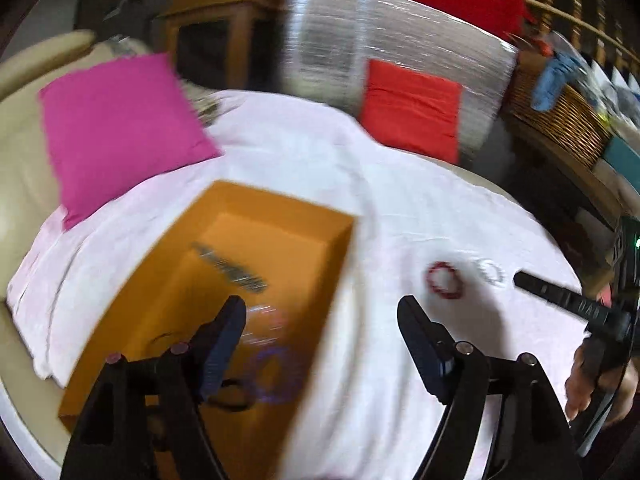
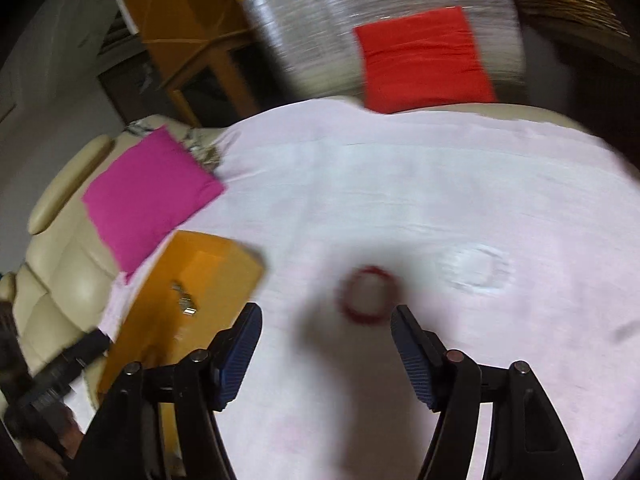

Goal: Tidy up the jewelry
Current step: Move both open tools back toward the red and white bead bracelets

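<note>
An orange box (image 1: pixel 276 204) lies open on the pale pink cloth (image 1: pixel 400 208). Inside it are a silver chain piece (image 1: pixel 230 268), a blurred purple bracelet (image 1: pixel 272 376) and a dark loop (image 1: pixel 232 398). My left gripper (image 1: pixel 322 304) is open and empty, its left finger over the box, its right finger over the cloth. A red bead bracelet (image 1: pixel 431 278) and a clear one (image 1: pixel 490 270) lie on the cloth to the right. My right gripper (image 2: pixel 326 312) is open and empty, just short of the red bracelet (image 2: pixel 366 319). The clear bracelet (image 2: pixel 460 280) lies further right.
A magenta cushion (image 1: pixel 116 128) sits behind the box on a beige sofa (image 2: pixel 60 280). A red cushion (image 1: pixel 412 108) leans on a silvery wrapped panel (image 1: pixel 328 40). A wicker basket (image 1: pixel 560 120) stands at the far right. A hand (image 1: pixel 588 376) holds the right gripper.
</note>
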{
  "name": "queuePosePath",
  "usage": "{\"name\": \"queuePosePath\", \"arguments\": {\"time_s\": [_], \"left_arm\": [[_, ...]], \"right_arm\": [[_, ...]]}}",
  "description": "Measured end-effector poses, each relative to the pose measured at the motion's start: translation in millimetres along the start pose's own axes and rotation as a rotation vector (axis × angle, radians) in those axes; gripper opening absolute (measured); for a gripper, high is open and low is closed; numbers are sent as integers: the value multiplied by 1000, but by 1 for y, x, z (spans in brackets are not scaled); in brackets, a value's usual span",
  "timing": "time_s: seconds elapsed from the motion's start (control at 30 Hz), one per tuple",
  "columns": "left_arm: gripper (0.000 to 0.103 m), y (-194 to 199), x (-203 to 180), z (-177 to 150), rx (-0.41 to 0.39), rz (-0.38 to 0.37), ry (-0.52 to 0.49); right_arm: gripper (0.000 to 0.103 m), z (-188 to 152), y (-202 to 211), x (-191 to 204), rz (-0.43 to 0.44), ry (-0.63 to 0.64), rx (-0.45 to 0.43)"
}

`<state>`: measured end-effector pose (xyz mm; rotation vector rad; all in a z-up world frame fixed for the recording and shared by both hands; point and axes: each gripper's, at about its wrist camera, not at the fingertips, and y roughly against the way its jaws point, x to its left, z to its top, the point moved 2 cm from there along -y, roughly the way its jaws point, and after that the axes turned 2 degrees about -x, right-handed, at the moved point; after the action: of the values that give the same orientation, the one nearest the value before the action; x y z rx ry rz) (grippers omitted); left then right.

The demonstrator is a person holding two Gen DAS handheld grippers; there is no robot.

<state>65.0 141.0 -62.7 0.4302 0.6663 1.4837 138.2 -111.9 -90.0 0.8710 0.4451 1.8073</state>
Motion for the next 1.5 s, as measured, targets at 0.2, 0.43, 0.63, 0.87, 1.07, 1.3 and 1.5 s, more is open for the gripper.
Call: {"name": "queuePosePath", "arguments": {"time_s": [0.2,0.43,0.63,0.87,1.07,1.3,1.5], "left_arm": [[81,-27,-80,4,23,-25,-123],[81,-67,-142,-5,22,-17,-181],[81,-92,-189,-12,-30,48,-298],[81,-111,-190,-20,-23,54,-322],[81,-112,-180,-16,-43,67,-316],[81,-114,-174,-15,-31,62,-295],[81,-114,-172,-15,-33,61,-299]], "right_arm": [[75,-15,28,-77,-83,-87,-60],[75,-11,35,-129,-149,-163,-21],[75,-9,52,-137,-191,-150,-36],[75,-16,46,-136,-252,-109,-9],[80,-15,39,-139,-307,-134,-26],[83,-10,35,-135,-250,-171,-29],[86,-6,47,-133,-351,-212,-160]]}}
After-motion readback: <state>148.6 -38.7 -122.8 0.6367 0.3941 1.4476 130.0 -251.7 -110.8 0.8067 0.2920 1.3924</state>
